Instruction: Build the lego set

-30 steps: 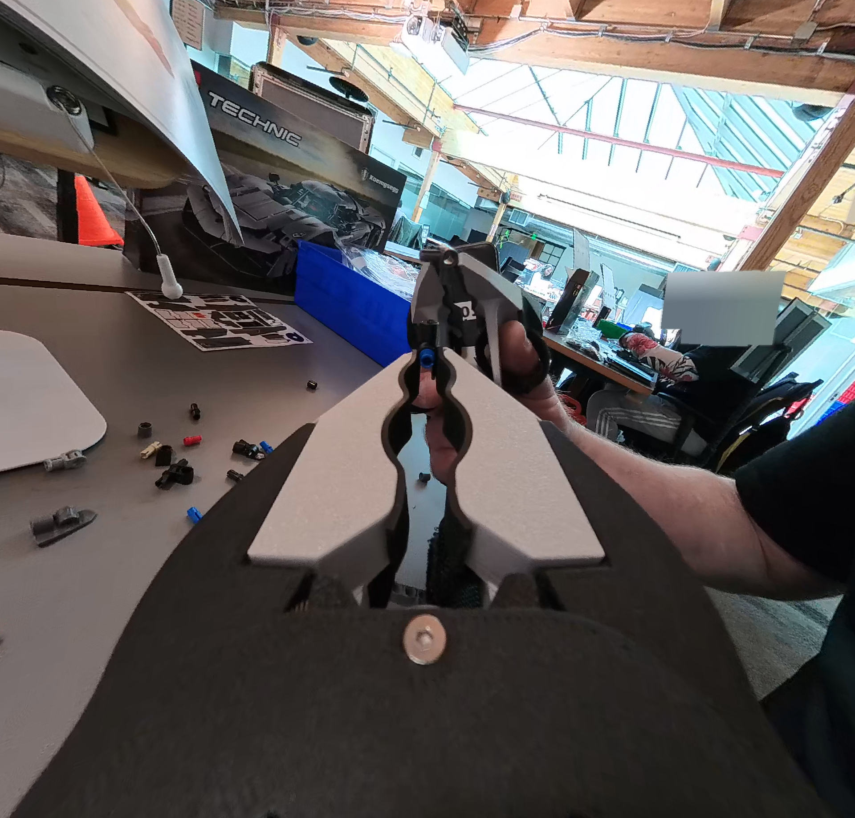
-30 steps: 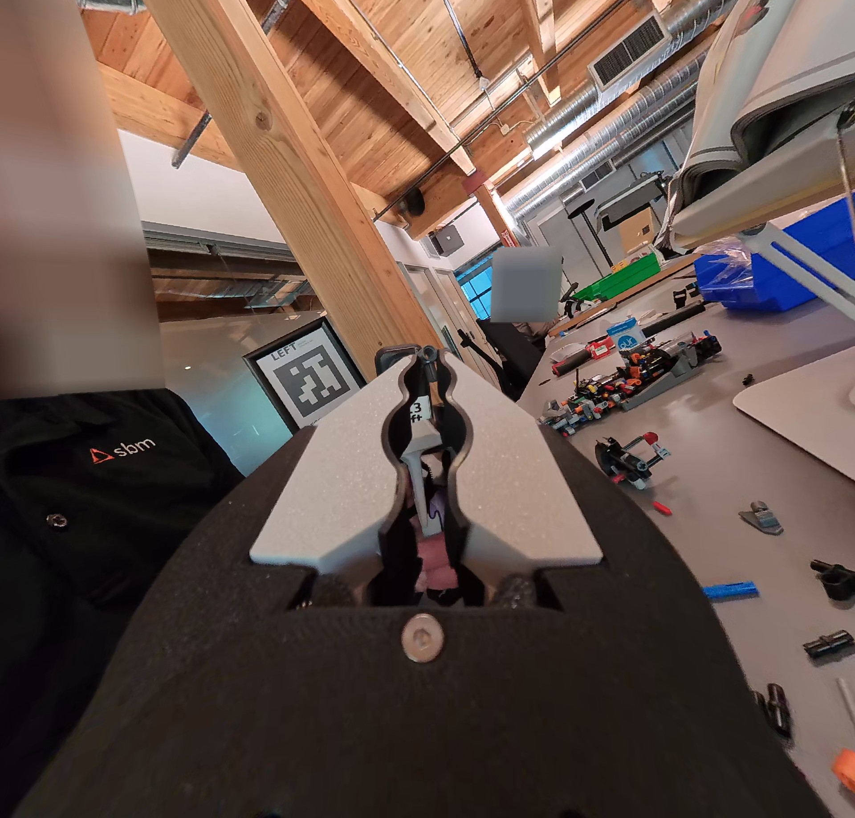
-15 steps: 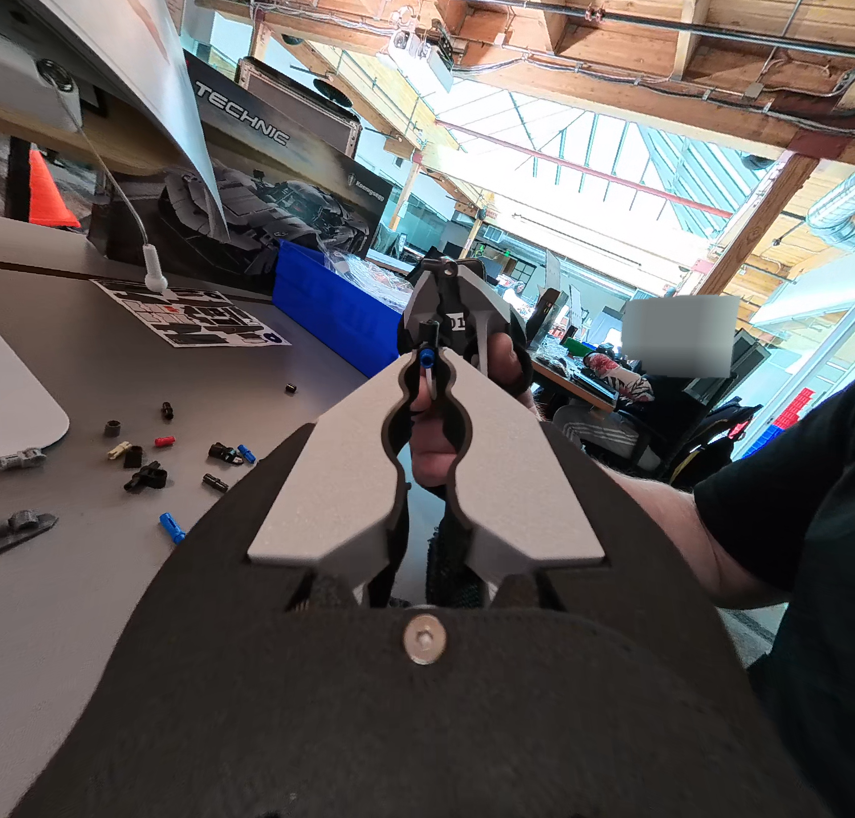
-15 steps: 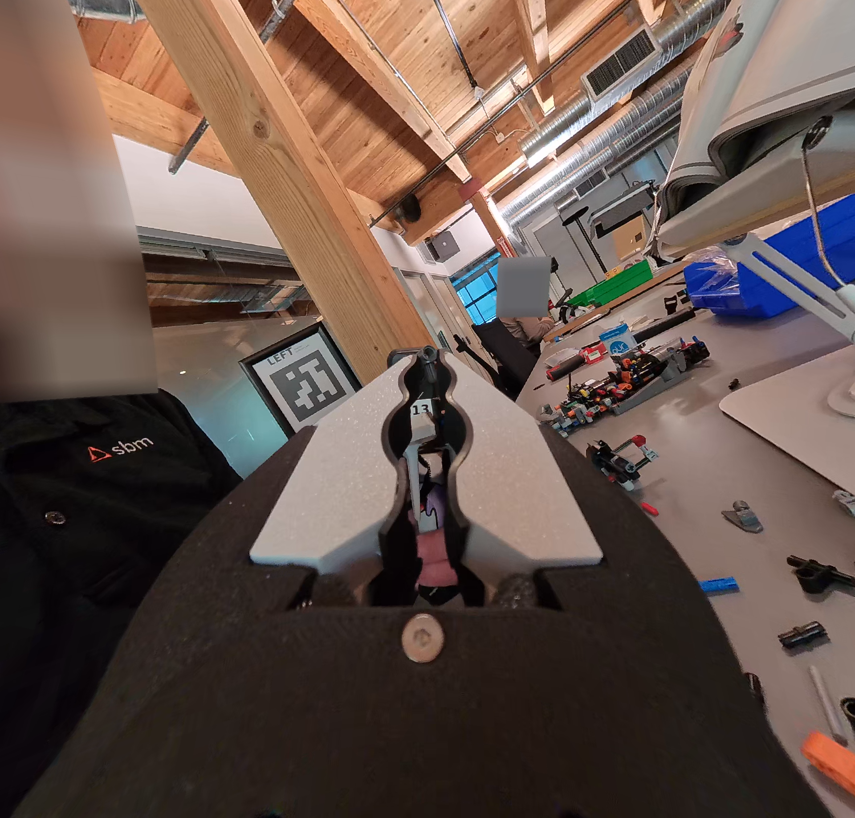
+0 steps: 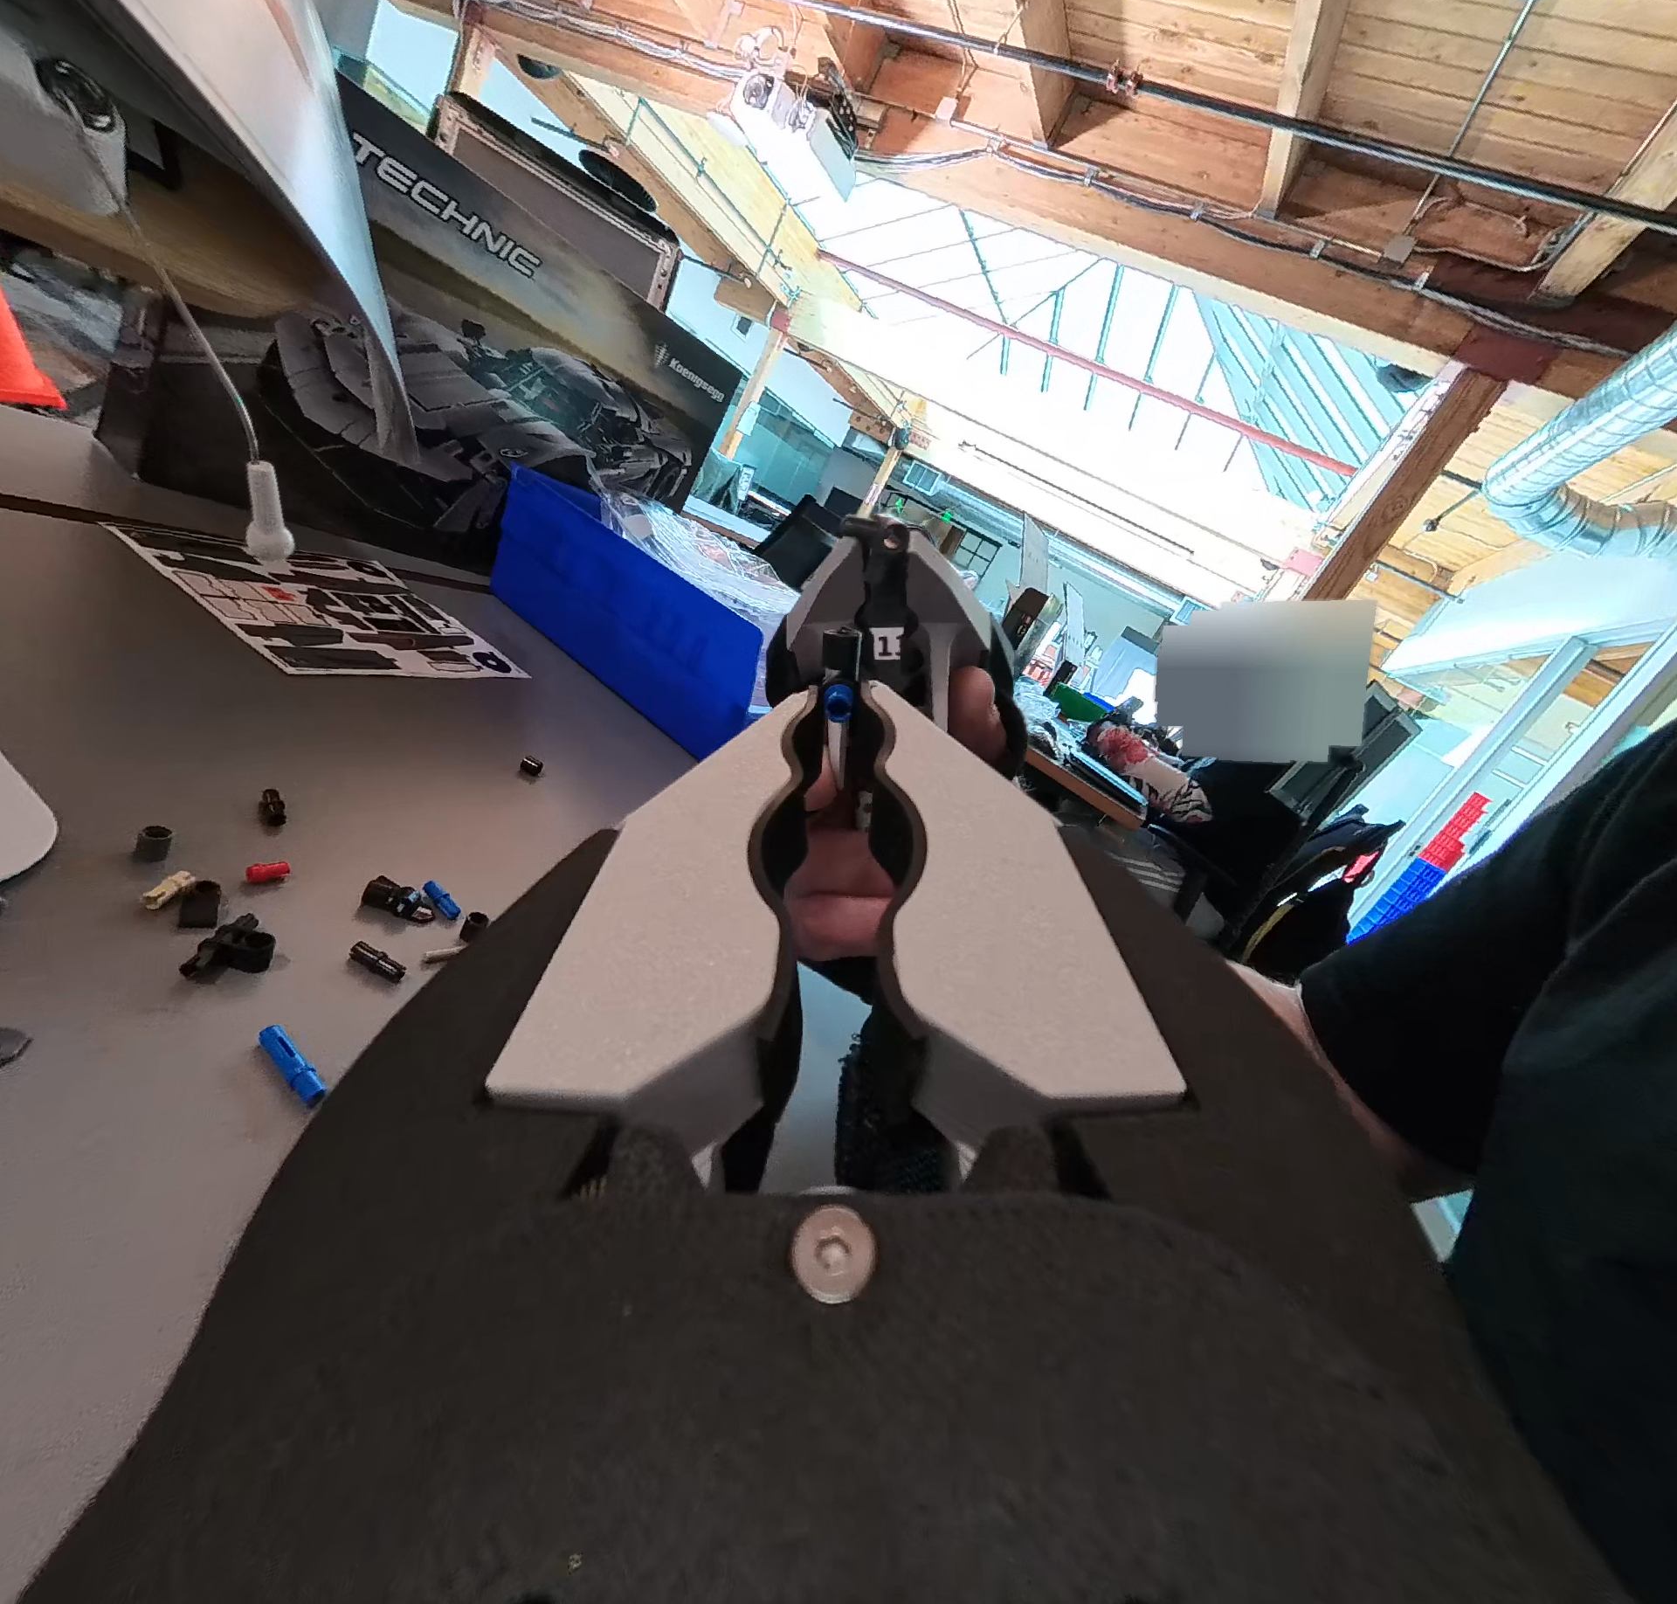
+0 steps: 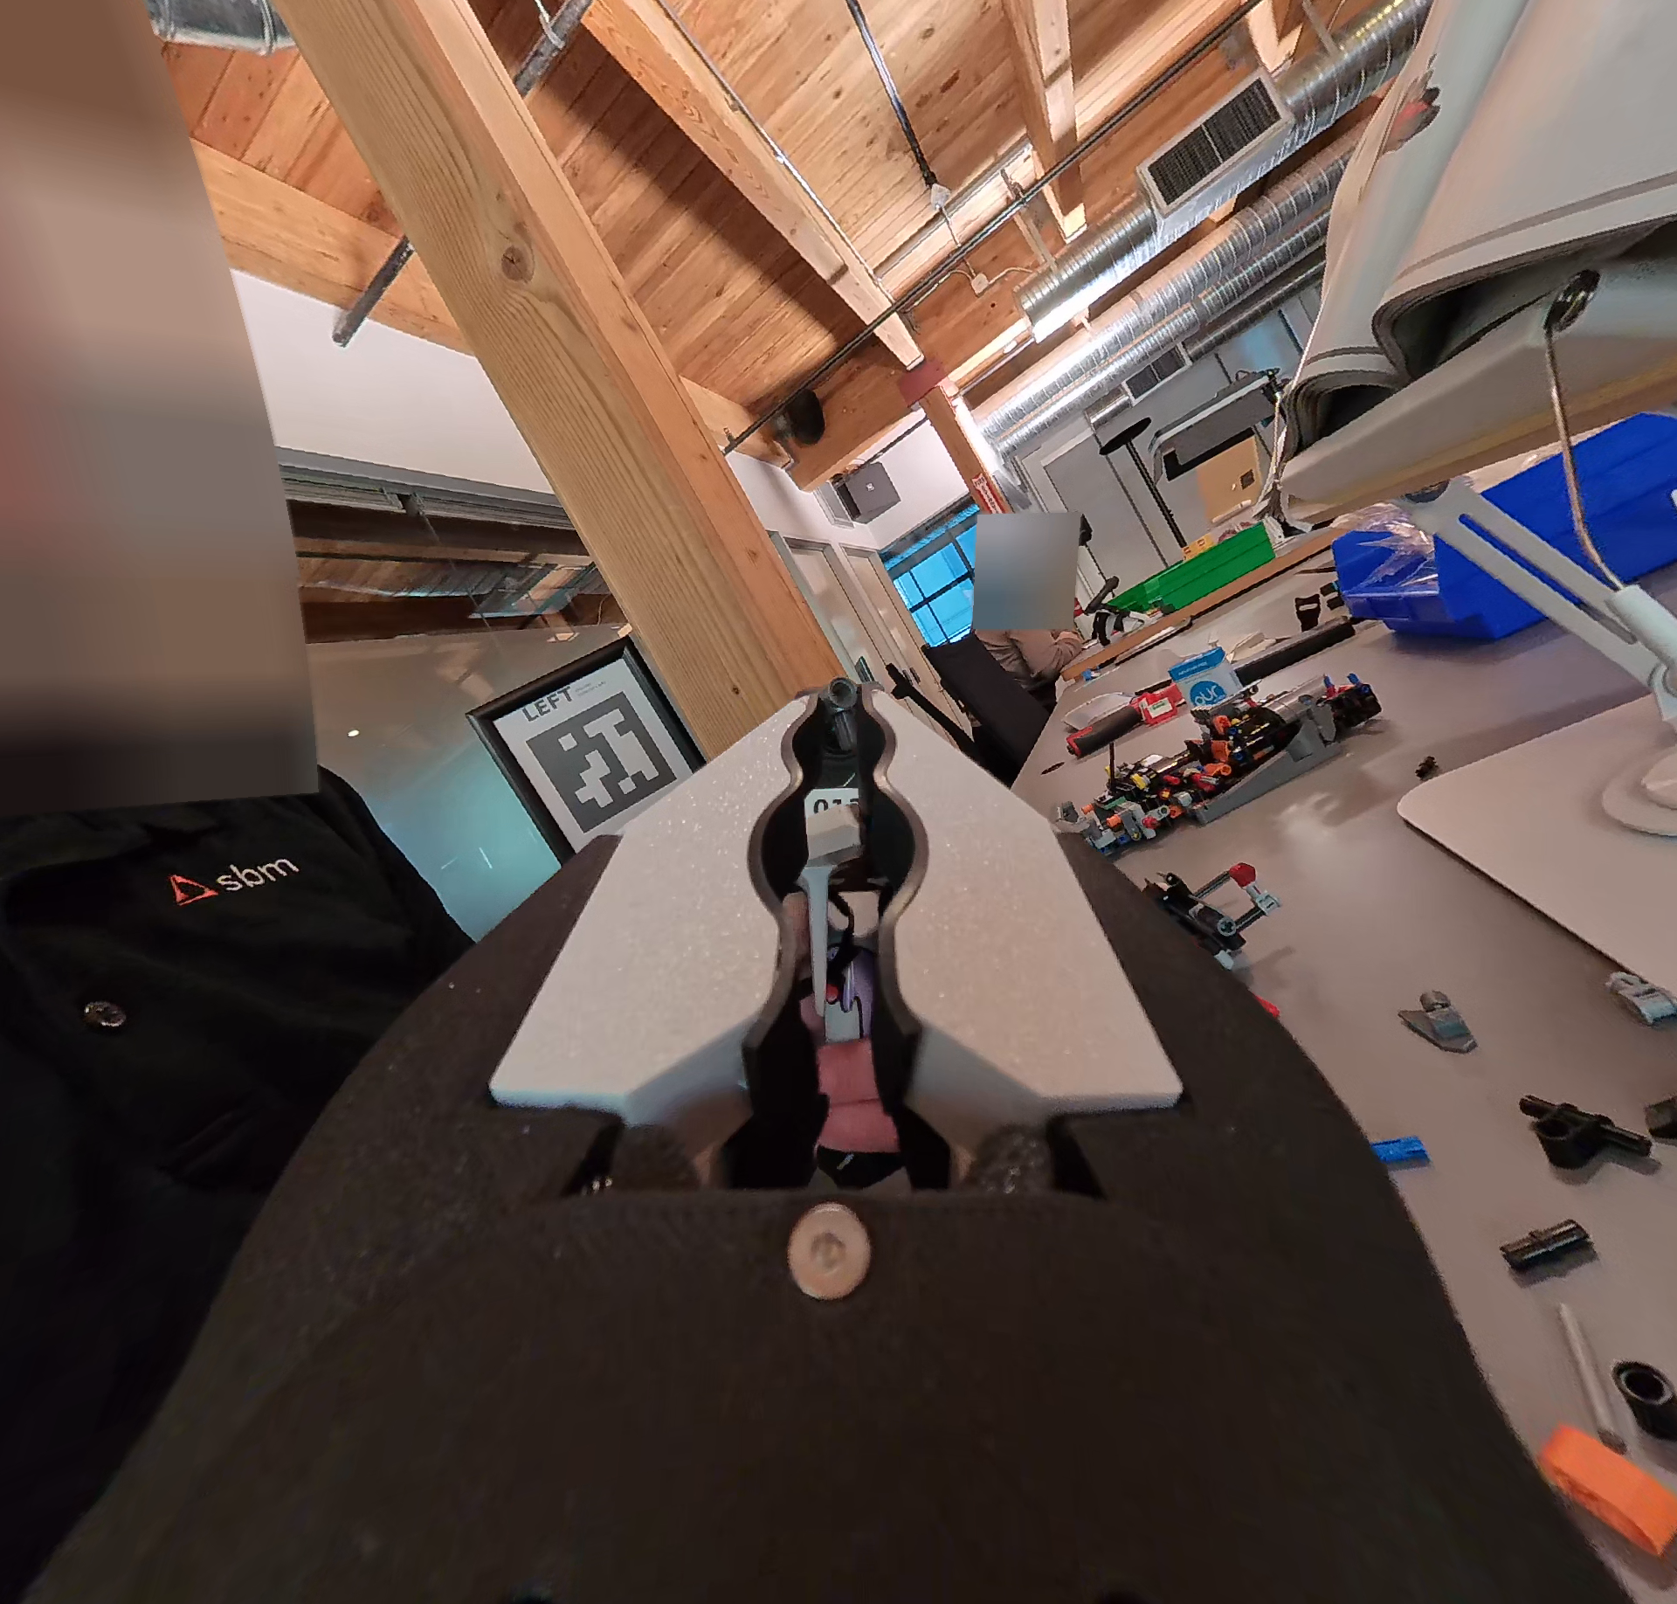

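Note:
My left gripper [image 5: 839, 698] is shut on a small blue pin [image 5: 837, 701] with a black part [image 5: 840, 653] standing just beyond it. It is held above the grey table [image 5: 454, 725]. My right gripper [image 6: 839, 709] is shut on a dark grey pin [image 6: 839, 698] at its tips. The two grippers face each other closely. The right gripper shows just behind the left tips in the left wrist view [image 5: 876, 580], held in a hand. Where the two pieces meet is hidden by the fingers.
Loose blue [image 5: 290, 1078], red [image 5: 268, 871] and black [image 5: 227, 943] pieces lie on the table, near a sticker sheet [image 5: 308, 603] and a blue bin [image 5: 626, 616]. A partly built model [image 6: 1216, 762], a small sub-assembly [image 6: 1207, 907] and a white stand base [image 6: 1543, 843] lie to the right. My hands' fingertips stand some 4 cm from each other.
Both grippers stay shut on their pieces and tip to tip. Both have turned a little, so the table parts have shifted in each view.

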Demonstrator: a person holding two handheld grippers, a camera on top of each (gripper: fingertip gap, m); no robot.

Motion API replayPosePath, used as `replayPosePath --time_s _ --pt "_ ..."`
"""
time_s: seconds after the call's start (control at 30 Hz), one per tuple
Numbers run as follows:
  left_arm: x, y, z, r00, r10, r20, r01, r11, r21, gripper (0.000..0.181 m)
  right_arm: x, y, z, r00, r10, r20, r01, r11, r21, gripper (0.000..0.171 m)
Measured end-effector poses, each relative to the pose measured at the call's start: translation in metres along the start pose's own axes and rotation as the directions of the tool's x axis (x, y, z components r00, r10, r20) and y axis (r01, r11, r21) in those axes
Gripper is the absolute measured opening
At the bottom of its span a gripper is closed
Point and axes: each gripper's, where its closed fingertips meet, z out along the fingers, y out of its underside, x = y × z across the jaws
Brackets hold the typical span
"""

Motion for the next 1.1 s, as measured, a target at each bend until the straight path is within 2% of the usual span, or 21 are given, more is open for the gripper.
replayPosePath --time_s 0.2,0.5,0.67,0.9,1.1 --pt "0.001 -0.001 -0.001 0.995 -0.082 -0.052 0.082 0.997 0.007 0.004 0.000 -0.001 -0.001 1.000 -0.003 -0.002 0.003 1.000 0.002 0.004" --pt "0.000 -0.003 -0.004 0.992 -0.101 -0.070 0.103 0.995 0.017 0.004 0.002 0.003 0.000 1.000 -0.001 -0.003 0.001 1.000 -0.015 0.004" --pt "0.002 -0.003 -0.009 0.992 -0.101 -0.070 0.103 0.995 0.017 0.004 0.001 0.008 0.003 1.000 -0.003 -0.002 0.003 0.999 -0.038 0.004" --pt "0.002 -0.008 -0.029 0.999 -0.038 -0.034 0.038 0.999 0.011 0.004 0.000 0.032 0.014 0.998 -0.052 -0.034 0.045 0.986 -0.159 0.003" --pt "0.003 -0.006 -0.035 0.999 -0.024 -0.026 0.024 1.000 -0.003 0.004 -0.003 0.035 0.025 0.999 0.038 -0.037 -0.042 0.992 -0.119 0.004"
